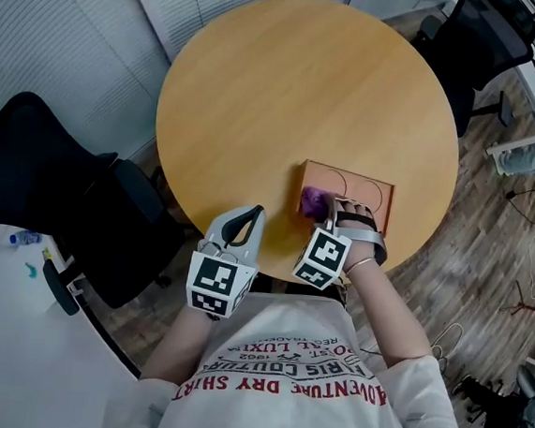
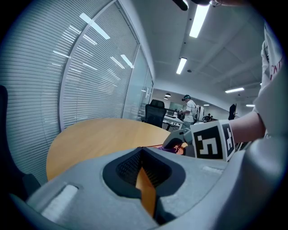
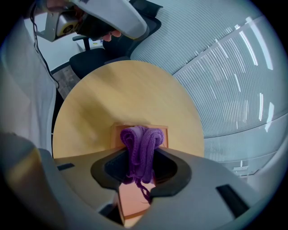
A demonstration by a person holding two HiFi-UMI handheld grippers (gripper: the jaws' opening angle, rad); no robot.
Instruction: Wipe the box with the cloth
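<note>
A flat orange-brown box (image 1: 357, 186) with two circles on its lid lies near the round table's front edge. My right gripper (image 1: 323, 207) is shut on a bunched purple knitted cloth (image 1: 313, 201), pressed on the box's near left part. In the right gripper view the cloth (image 3: 140, 150) fills the gap between the jaws, with the box (image 3: 135, 197) beneath. My left gripper (image 1: 245, 223) hovers at the table's front edge, left of the box, with its jaws closed together and nothing in them. The left gripper view shows the right gripper (image 2: 177, 143) and cloth (image 2: 173, 148) ahead.
The round wooden table (image 1: 289, 88) stretches away beyond the box. A black office chair (image 1: 52, 206) stands to the left, another (image 1: 482, 41) at the far right. Blinds and glass walls lie behind.
</note>
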